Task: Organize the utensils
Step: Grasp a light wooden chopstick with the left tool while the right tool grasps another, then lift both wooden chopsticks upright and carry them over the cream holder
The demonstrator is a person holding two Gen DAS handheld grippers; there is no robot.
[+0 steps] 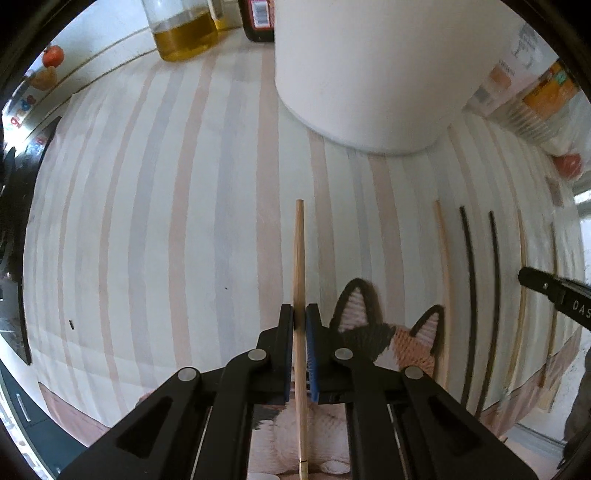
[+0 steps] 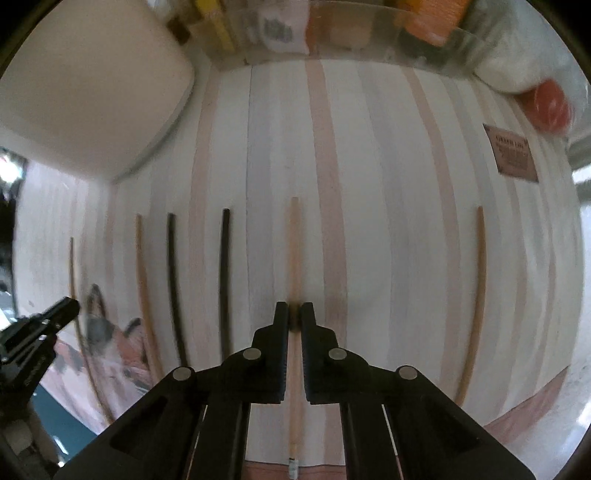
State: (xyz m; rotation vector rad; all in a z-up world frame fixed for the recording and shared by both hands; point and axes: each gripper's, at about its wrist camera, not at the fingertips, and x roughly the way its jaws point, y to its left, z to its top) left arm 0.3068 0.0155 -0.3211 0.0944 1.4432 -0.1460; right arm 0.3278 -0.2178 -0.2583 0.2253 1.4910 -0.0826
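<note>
1. Two grippers are at work, and each one has a chopstick between its fingers. The left gripper (image 1: 300, 314) is pinching a light wooden chopstick (image 1: 299, 258) tight between its blue pads, and the stick looks lifted off the cloth.
2. The right gripper (image 2: 294, 314) has its fingers pressed close around another wooden chopstick (image 2: 294, 251). That picture is blurry, so it is hard to tell if this stick is lifted or lying flat.
3. More sticks lie on the striped cloth (image 1: 166, 221). Two black chopsticks (image 2: 199, 280) lie side by side, a tan chopstick (image 2: 142, 280) lies to their left, and one lone chopstick (image 2: 474, 295) lies well apart on the far right.
4. I think the job is only partly done. The sticks are lined up the same way, but none looks put away. The big white pot (image 1: 373, 74) stands near, and it may be where they go, but I cannot see inside it.
5. The cloth has pale pink and grey stripes and a cat picture (image 1: 388, 328) at its near edge.
6. It looks like a kitchen. An oil bottle (image 1: 184, 33) and a dark bottle (image 1: 258, 20) stand at the back, and food packets (image 1: 535, 99) sit to the right.
</note>
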